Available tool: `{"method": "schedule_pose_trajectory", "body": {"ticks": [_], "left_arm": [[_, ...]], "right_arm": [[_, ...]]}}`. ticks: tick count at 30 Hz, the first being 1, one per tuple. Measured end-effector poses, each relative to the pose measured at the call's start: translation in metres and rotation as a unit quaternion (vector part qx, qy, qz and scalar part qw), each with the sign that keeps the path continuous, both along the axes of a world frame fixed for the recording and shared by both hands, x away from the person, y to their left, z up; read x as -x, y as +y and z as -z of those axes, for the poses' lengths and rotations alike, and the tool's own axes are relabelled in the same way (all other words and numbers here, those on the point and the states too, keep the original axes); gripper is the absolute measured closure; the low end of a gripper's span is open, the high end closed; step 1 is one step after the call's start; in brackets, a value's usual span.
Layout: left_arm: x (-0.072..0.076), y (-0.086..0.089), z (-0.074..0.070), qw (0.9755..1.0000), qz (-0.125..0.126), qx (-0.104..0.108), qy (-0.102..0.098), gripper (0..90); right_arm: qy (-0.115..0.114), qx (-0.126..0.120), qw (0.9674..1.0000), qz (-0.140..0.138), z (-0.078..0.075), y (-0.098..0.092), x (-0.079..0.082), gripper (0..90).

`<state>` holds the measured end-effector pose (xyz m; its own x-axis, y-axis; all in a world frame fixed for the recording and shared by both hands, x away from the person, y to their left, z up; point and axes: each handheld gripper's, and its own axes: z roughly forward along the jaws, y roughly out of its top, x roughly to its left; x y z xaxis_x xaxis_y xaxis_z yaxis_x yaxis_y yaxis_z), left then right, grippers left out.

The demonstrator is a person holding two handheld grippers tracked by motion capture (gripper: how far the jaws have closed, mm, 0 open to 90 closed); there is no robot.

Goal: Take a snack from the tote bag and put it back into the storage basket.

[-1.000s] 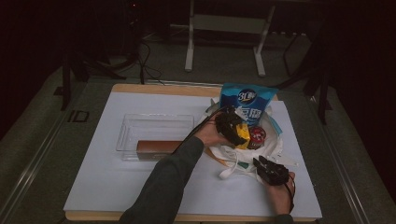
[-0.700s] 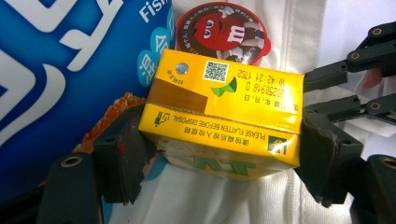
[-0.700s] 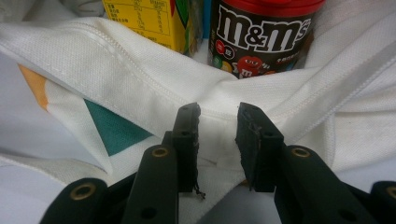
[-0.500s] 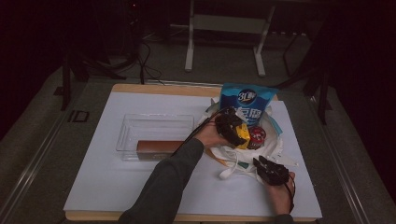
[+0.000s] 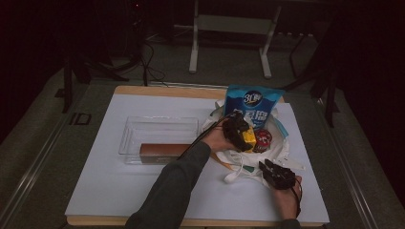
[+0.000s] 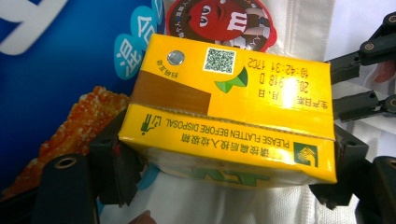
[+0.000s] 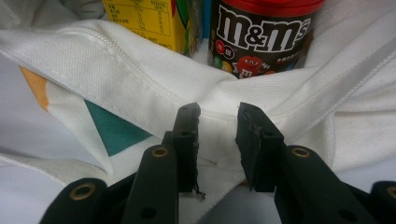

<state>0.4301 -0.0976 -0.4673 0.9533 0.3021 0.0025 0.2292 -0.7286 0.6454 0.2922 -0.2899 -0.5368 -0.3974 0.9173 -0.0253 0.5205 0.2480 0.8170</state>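
Observation:
My left gripper (image 5: 240, 132) (image 6: 226, 165) is shut on a yellow drink carton (image 5: 248, 140) (image 6: 233, 107), pads on its two ends, over the open white cloth bag (image 5: 282, 149) (image 6: 308, 28). A brown M&M's can (image 5: 262, 140) (image 6: 219, 21) (image 7: 261, 37) stands in the bag beside the carton (image 7: 144, 18). A blue snack bag (image 5: 253, 107) (image 6: 60, 60) leans behind them. My right gripper (image 5: 264, 166) (image 7: 217, 140) stands at the bag's near hem (image 7: 140, 79), jaws a little apart, white cloth showing in the gap. Its jaws also appear at the right edge of the left gripper view.
A clear plastic tub (image 5: 143, 121) sits left of the bag on the white mat (image 5: 110, 181), with a long brown box (image 5: 160, 150) at its near side. The wooden table edge (image 5: 157, 89) runs along the back; a metal stand (image 5: 229, 24) lies beyond.

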Motion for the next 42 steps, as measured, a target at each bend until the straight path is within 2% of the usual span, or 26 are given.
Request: {"method": "schedule_pose_trajectory", "body": {"ticks": [5, 8, 26, 30, 42], "left_arm": [[0.001, -0.001, 0.001, 1.0000, -0.001, -0.004, -0.001, 23.4], [0.003, -0.001, 0.001, 0.9999, -0.001, -0.013, -0.011, 26.0], [0.007, -0.001, -0.001, 0.9995, -0.019, -0.022, -0.012, 28.4], [0.009, 0.000, -0.005, 0.9993, -0.019, -0.027, -0.018, 28.4], [0.011, 0.007, -0.019, 0.9992, -0.028, -0.017, -0.023, 28.4]], "right_arm": [[-0.001, 0.001, 1.0000, 0.000, 0.000, 0.000, 0.000, 68.9], [-0.001, 0.001, 1.0000, 0.000, 0.000, 0.000, 0.000, 68.9], [0.001, -0.003, 1.0000, -0.002, 0.000, 0.000, 0.000, 68.2], [0.001, -0.003, 1.0000, -0.001, 0.000, 0.000, 0.000, 68.2], [0.001, -0.003, 1.0000, -0.001, 0.000, 0.000, 0.000, 68.1]]}}
